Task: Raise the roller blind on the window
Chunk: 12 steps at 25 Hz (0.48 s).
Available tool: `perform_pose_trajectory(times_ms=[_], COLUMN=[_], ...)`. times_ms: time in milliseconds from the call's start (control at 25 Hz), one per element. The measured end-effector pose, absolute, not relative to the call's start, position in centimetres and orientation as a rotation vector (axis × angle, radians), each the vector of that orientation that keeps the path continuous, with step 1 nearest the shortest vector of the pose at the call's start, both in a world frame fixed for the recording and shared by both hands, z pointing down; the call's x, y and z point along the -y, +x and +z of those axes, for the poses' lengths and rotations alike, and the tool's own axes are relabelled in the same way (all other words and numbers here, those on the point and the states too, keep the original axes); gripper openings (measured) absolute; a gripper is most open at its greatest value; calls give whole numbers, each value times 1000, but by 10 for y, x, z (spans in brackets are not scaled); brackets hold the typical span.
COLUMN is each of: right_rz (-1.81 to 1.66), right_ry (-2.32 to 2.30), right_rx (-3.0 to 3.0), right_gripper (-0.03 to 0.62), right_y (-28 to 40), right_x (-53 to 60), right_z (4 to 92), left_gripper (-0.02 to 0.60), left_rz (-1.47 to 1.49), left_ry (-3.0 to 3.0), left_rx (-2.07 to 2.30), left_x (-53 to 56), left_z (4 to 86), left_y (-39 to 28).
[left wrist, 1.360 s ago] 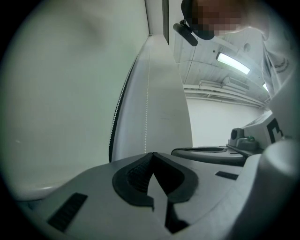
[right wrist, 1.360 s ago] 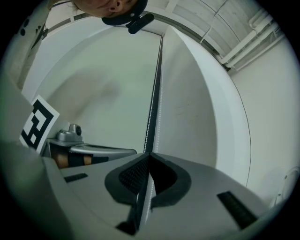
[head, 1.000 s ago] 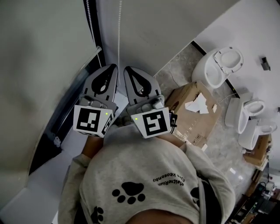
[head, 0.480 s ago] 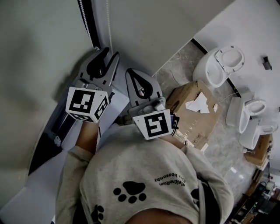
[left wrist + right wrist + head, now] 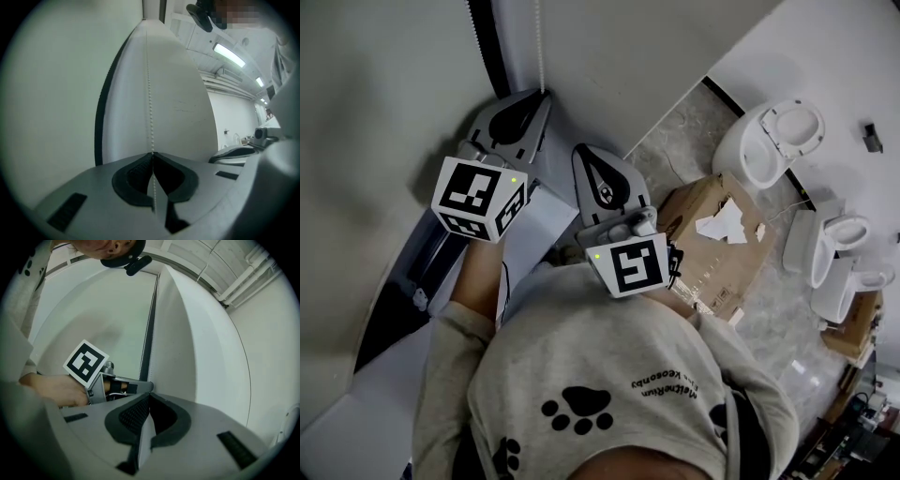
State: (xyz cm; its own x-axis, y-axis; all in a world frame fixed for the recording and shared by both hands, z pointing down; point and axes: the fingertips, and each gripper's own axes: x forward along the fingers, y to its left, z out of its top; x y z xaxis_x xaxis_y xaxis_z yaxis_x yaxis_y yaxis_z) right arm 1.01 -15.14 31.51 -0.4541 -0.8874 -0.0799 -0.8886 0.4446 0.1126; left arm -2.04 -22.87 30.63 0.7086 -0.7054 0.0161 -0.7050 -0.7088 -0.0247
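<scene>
White plastic beads form the thin pull chain, which hangs straight above the left claw and runs down through its tips. We judge the chain to be light, limp and a little slippery. It wants a firm pinch across the beads and a steady, straight pull rather than a jerk. The left claw's jaws have just been closing and now sit together on the chain. The right claw, to the right of the left claw and nearer our body, is fully closed, and we see nothing between its jaws. The pale blind spreads out to the left of the left claw. A second ago both claws sat side by side. Now the left claw has drawn away from the right one, toward the blind.
</scene>
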Motion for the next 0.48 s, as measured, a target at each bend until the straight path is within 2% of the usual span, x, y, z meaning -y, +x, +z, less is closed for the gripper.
perform_pose_trajectory(times_ms=[240,480], right_rz=[209,212], right_ry=[-1622,-1591], right_rx=[-2669,-2674], right_gripper=[9,9], right_y=[12,6], right_x=[152,153], right_z=[316,312], left_gripper=[11,11], left_rz=[-120,-43], left_ry=[-2950,-2966], left_rx=[-1118,-1135], left_x=[217,198], left_z=[322,326], left_y=[-12,-15])
